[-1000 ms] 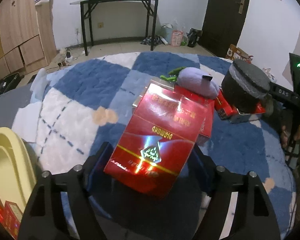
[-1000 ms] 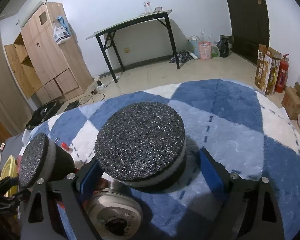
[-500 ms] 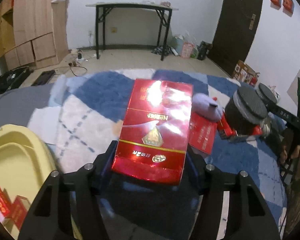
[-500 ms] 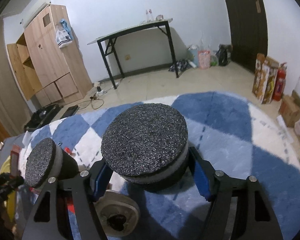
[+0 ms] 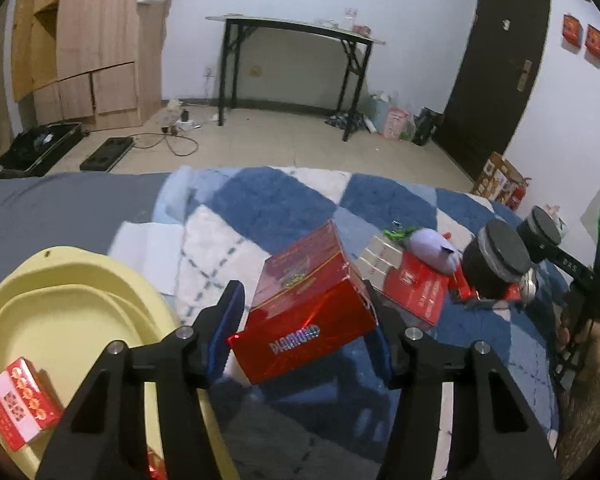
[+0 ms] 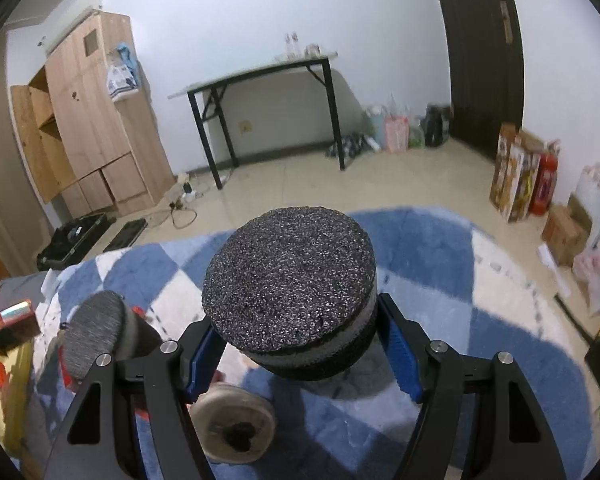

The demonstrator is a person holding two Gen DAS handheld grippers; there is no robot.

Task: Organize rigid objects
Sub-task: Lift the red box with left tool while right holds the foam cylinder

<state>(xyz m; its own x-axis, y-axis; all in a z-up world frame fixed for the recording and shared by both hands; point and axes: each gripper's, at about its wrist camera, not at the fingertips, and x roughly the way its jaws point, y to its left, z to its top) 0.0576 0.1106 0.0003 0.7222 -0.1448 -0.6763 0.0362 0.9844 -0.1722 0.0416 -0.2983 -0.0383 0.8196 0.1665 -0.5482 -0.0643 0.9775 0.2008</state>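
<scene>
My left gripper (image 5: 306,316) is shut on a big shiny red Diamond box (image 5: 306,312), held tilted above the blue-and-white checked rug (image 5: 260,208). A yellow basin (image 5: 60,304) sits at lower left with a small red pack (image 5: 18,408) inside. My right gripper (image 6: 300,344) is shut on a black foam-topped round container (image 6: 290,280), lifted off the rug; it also shows in the left wrist view (image 5: 496,264). More red packs (image 5: 416,292) and a purple lump (image 5: 432,248) lie on the rug between the grippers.
A second foam-topped container (image 6: 96,332) and a round tin (image 6: 234,426) sit left of and below my right gripper. A black-legged table (image 5: 292,68), wooden cabinet (image 5: 100,40) and dark door (image 5: 496,68) stand by the far wall. Boxes and bags (image 6: 520,176) line the right wall.
My left gripper has lifted the red box off the pile and swung it left toward the yellow basin, tilting it. My right gripper has raised the foam-topped container slightly.
</scene>
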